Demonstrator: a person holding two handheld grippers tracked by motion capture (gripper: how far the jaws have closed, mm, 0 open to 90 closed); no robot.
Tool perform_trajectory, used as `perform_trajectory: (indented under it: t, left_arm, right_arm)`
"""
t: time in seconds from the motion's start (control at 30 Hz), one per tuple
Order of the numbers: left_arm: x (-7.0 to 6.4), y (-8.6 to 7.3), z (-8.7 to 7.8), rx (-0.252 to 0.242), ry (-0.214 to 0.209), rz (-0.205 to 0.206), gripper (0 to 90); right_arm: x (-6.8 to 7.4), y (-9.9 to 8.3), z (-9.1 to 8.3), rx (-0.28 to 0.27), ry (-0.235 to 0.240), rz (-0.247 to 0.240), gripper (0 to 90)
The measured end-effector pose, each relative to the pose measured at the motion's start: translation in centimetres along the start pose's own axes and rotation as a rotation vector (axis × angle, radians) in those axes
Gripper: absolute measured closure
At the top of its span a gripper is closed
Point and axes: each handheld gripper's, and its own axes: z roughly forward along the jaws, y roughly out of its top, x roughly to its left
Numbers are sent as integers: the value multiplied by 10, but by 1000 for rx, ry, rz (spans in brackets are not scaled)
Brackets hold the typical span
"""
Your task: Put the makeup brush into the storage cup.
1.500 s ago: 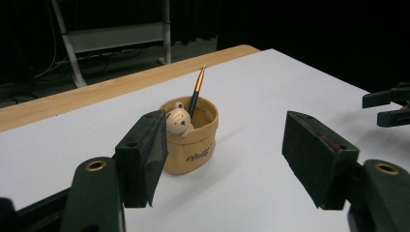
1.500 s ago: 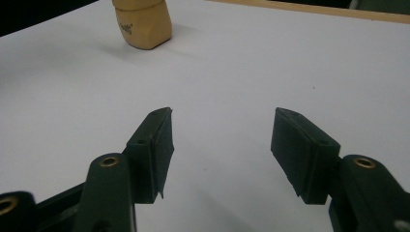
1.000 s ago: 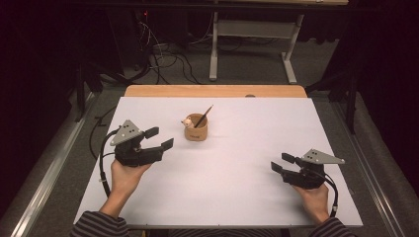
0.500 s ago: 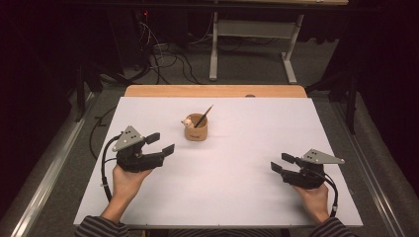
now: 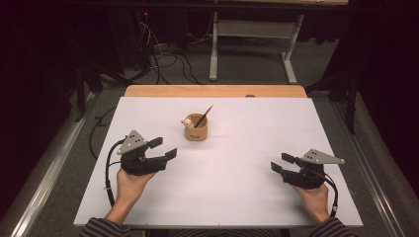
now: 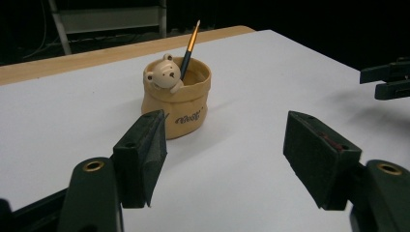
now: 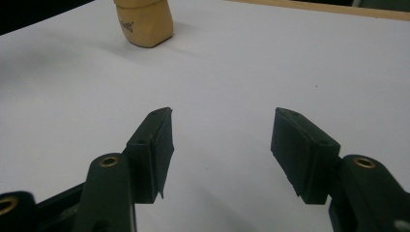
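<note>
Near edge of the white table sheet [image 5: 222, 197]: both forearms in striped sleeves entered over it, one at each front corner. Wide bare sheet lay between the two hands and ahead of them; nothing stood in that span.

Left gripper [image 5: 162, 148]: held just above the sheet at its left side, hand under the body, grey plate on top, cable looping back toward the near edge. Jaws pointed inward and slightly away, toward the cup. Jaws were spread apart and empty; in the left gripper view the pads [image 6: 145, 154] stood wide with bare sheet between them.

Right gripper [image 5: 282, 163]: low over the sheet near the right front, well apart from the left one, jaws pointing inward to the left. Jaws released, empty; in the right gripper view a clear gap of sheet showed between the pads [image 7: 157, 145].

Farther out: tan bear-faced pen cup [image 5: 196, 128] stood upright on the sheet, past mid-depth and a little left of centre, nearer the left gripper than the right, touched by neither. A paintbrush [image 5: 204, 115] leaned in it, its end tilted up and to the right. Beyond, a strip of wooden tabletop [image 5: 212, 91] showed along the far edge of the sheet.
</note>
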Motion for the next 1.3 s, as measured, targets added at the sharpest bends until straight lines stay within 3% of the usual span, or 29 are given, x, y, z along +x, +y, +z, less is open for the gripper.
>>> perform_trajectory:
  t: [0.33,0.83,1.3]
  left_arm:
    - [2,-7,3,7,15,-3,326]
    - [10,-17,3,0,28,-43,326]
    - [17,-24,2,-20,72,-50,326]
  right_arm:
    - [0,0,0,-1,0,0,424]
    - [0,0,0,0,-1,0,425]
    - [-1,0,-2,-5,-3,5,424]
